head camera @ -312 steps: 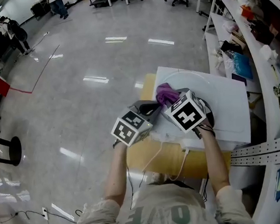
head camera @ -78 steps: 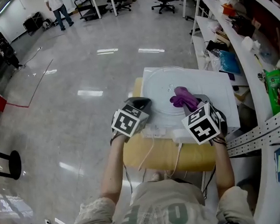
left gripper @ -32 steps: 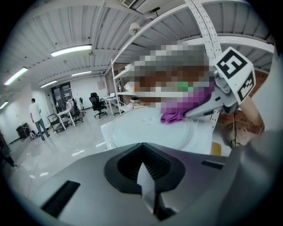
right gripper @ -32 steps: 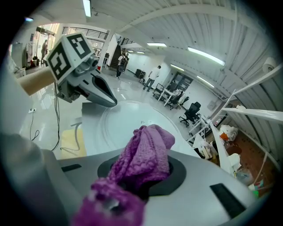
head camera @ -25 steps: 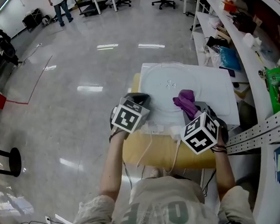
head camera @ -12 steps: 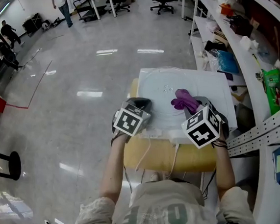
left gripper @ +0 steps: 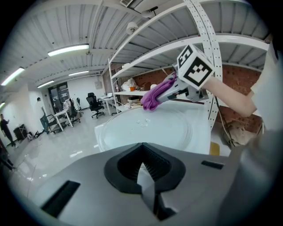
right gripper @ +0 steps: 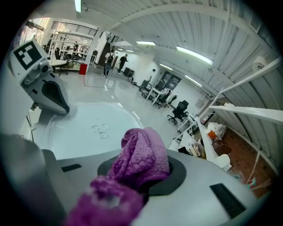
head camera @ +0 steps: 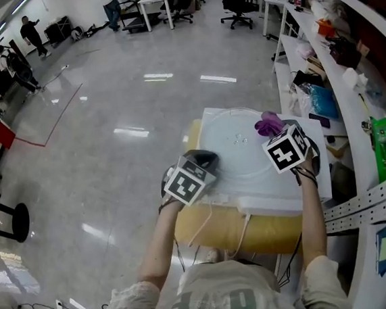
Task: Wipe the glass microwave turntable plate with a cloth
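The round glass turntable plate [head camera: 238, 163] lies flat on a white board [head camera: 315, 187]. My left gripper [head camera: 206, 159] sits at the plate's near-left rim, its jaws closed over the thin edge. In the left gripper view the plate [left gripper: 154, 127] spreads out beyond the left gripper [left gripper: 142, 170]. My right gripper [head camera: 277, 133] is shut on a purple cloth [head camera: 269, 122] at the plate's far-right rim. The cloth [right gripper: 142, 159] bulges from the right gripper [right gripper: 142, 182], with the plate [right gripper: 79, 132] to its left. A few small droplets [right gripper: 101, 129] mark the glass.
The board rests on a yellow padded support [head camera: 241, 228]. Cluttered white shelves [head camera: 346, 54] and a perforated rail [head camera: 370, 198] run along the right. To the left is open shiny floor [head camera: 96, 139]; office chairs and people are far off.
My right gripper has carried the purple cloth from the plate's near-right part up to its far-right rim. The left gripper has stayed at the near-left rim.
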A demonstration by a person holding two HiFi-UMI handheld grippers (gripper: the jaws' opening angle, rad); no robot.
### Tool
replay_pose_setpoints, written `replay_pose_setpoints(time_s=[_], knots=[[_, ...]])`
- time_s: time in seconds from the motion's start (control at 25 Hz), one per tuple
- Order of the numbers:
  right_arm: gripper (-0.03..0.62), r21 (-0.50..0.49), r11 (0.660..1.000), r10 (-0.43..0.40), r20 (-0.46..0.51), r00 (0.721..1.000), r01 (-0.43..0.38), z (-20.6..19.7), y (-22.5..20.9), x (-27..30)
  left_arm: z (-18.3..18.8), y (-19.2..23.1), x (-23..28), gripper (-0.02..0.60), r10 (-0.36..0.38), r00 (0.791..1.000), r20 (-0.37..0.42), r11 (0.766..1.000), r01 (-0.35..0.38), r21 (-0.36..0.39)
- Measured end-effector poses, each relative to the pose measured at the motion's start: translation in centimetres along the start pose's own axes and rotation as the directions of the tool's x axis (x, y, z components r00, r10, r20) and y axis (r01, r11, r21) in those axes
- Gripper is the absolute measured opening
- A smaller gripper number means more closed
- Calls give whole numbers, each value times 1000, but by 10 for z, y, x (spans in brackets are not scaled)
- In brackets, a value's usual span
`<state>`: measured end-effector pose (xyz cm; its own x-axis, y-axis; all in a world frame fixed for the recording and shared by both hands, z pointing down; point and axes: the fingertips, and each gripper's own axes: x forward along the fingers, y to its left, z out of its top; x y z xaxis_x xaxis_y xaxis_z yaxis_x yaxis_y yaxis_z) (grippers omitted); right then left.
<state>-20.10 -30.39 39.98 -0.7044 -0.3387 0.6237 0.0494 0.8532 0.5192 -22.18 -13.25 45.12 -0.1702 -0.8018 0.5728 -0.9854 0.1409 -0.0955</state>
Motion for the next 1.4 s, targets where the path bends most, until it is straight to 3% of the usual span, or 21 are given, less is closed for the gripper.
replay_pose_setpoints(time_s=[0.2,0.56,1.04,1.4], knots=[[60,29,1000,-7,-7,1000,8,-2,-9,19,1,-1,-1,2,3,1000,5,1000,-3,4],[60,-2,1000,22,-16,1000,-22,-8,7,14,0,0,-2,2,8,1000,7,1000,-8,4],[60,-78,991,106,8,994,-105,-31,69,-53,0,3,-2,2,35,999,7,999,-35,-3],[60,-99,988,118,7,993,-117,-49,100,-88,-1,3,-2,2,43,999,6,999,-43,0]])
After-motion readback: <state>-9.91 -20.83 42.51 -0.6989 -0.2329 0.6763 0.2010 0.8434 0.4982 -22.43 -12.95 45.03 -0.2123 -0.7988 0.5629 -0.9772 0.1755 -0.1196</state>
